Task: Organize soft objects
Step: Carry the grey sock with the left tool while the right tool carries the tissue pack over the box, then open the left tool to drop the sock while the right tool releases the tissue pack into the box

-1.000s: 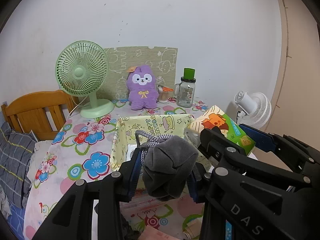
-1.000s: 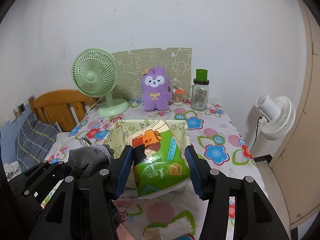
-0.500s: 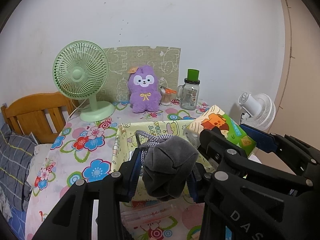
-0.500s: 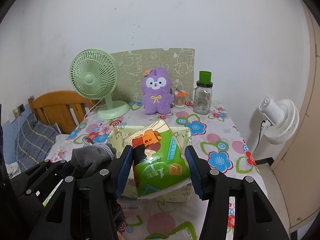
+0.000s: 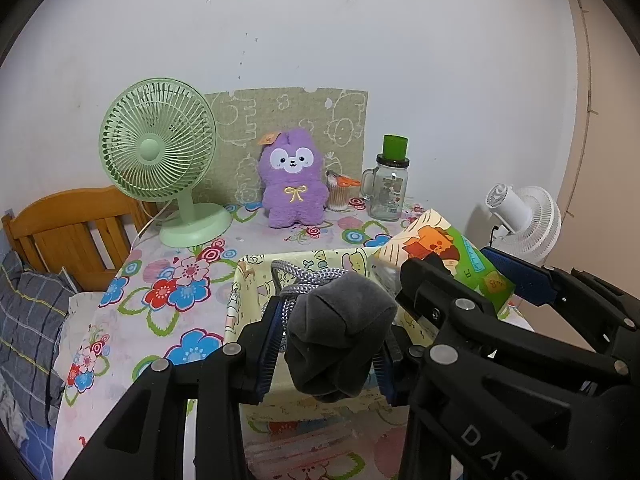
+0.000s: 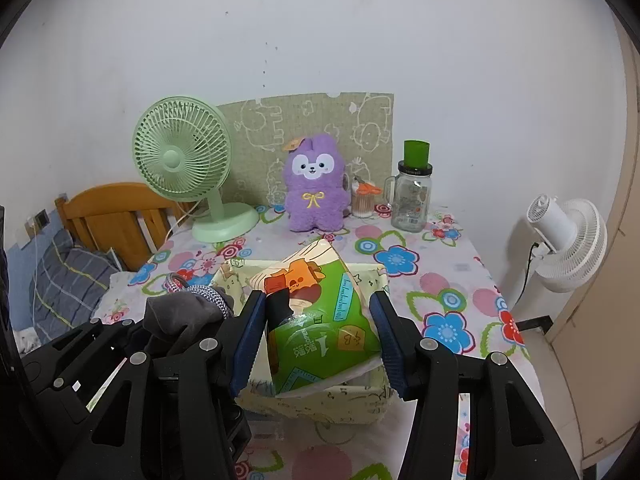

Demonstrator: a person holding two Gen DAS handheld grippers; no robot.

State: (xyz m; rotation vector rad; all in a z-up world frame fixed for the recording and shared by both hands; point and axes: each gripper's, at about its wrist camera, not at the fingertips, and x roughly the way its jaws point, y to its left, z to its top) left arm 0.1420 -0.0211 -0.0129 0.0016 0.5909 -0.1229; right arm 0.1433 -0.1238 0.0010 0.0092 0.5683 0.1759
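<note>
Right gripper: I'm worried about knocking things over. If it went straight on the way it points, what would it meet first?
Probably the yellow fabric bin just below the green tissue pack that the right gripper holds; depth is unclear.

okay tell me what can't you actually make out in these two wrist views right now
- Yellow basket interior: both views, hidden by the grey cloth bundle and green tissue pack.
- Pack's lettering: right wrist view, too small.
- Table front edge: both views, hidden behind the left gripper and right gripper.
</note>
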